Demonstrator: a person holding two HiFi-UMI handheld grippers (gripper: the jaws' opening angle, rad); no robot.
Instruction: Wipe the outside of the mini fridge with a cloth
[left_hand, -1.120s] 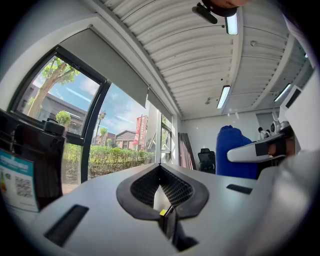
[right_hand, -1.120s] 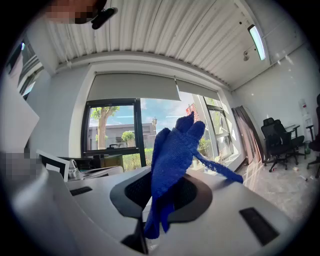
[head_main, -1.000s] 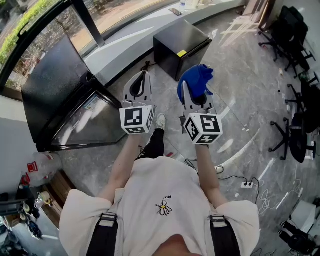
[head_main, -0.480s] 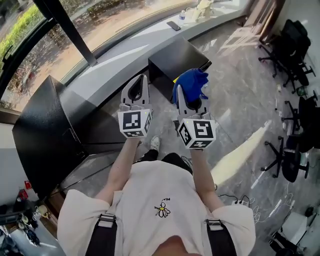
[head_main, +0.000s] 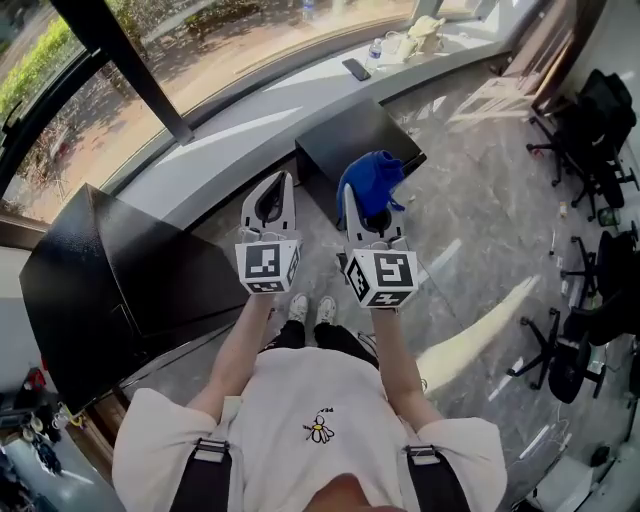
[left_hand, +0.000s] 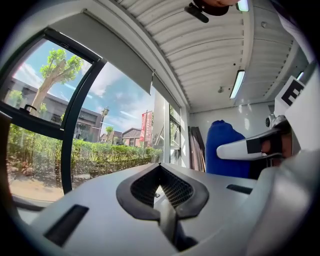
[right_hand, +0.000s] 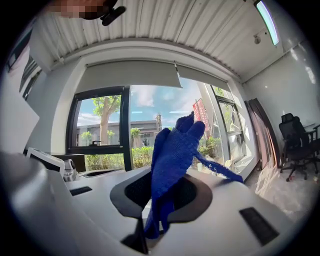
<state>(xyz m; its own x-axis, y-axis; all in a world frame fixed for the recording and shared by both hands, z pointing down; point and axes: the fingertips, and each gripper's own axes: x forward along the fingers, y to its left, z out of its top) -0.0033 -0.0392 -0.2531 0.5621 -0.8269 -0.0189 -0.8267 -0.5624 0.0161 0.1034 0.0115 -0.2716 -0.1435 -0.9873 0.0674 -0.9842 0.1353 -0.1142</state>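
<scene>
Straight ahead of the person, at 12 o'clock from the two raised tools in the head view, the mini fridge (head_main: 350, 135) stands on the grey stone floor (head_main: 480, 210), close against the curved window ledge (head_main: 240, 115). It is a black box. The long edge of its top runs along the ledge from about 8 o'clock to 2 o'clock, and a side wall faces the person.

The right gripper (head_main: 352, 200) is held up in front of the fridge with its jaws pinching the blue cloth (head_main: 368, 178). In the right gripper view the right gripper (right_hand: 150, 210) shows its jaws pressed on the cloth's lower end. The cloth (right_hand: 172, 160) rises from them as a tall bunch with its long axis upright and its tip at 12 o'clock, and a thin strand trails off toward 3 o'clock. The cloth is not touching the fridge.

The left gripper (head_main: 277, 190) is just beside the right one, at its 9 o'clock, and also points toward the ledge. In its own view the left gripper (left_hand: 160, 192) has its jaws pressed together with nothing between them, and the cloth (left_hand: 225, 145) shows at 3 o'clock.

A large black box (head_main: 110, 280) lies at 9 o'clock. A phone (head_main: 356, 69) and a bottle (head_main: 374, 50) sit on the ledge beyond the fridge. Black office chairs (head_main: 600, 120) stand at 2 o'clock, well apart from the fridge.
</scene>
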